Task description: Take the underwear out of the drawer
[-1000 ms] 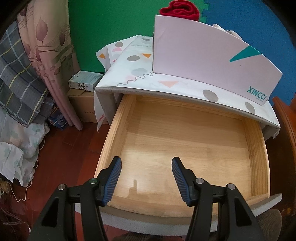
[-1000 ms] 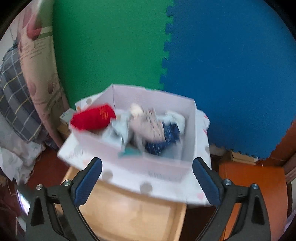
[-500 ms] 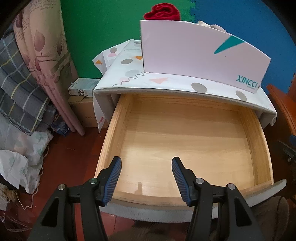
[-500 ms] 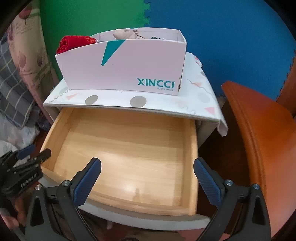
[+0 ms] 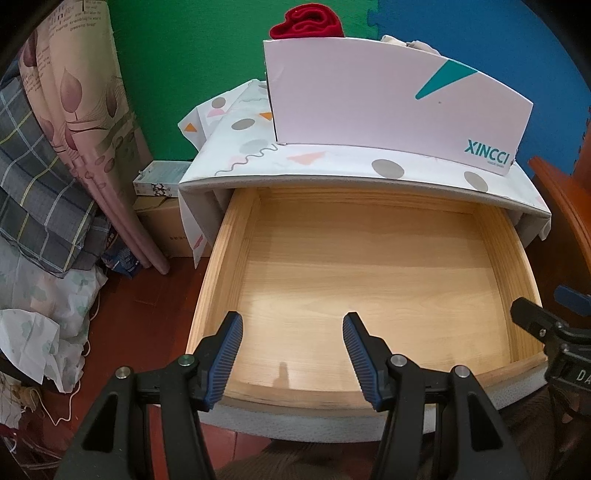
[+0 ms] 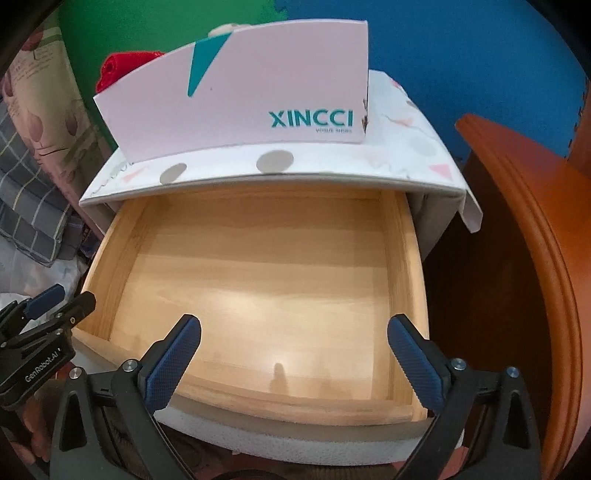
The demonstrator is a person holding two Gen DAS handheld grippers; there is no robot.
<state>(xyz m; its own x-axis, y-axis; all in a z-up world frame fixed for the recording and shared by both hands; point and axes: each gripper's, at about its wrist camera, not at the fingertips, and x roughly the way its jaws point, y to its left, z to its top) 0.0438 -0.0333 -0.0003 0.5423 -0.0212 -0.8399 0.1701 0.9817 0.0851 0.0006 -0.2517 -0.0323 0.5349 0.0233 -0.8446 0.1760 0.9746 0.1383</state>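
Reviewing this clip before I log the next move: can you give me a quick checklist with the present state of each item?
1. Drawer pulled open: ok.
2. Underwear left in the drawer: not ok, only bare wood shows in both wrist views.
3. Left gripper open, nothing between its pads: ok.
4. Right gripper open, nothing between its pads: ok.
5. White box on the cabinet top holds a red garment and other cloth: ok.
6. Whether all the underwear is in the box: cannot tell.

Bright, sharp, fisheye-bent edges, dark vignetted corners.
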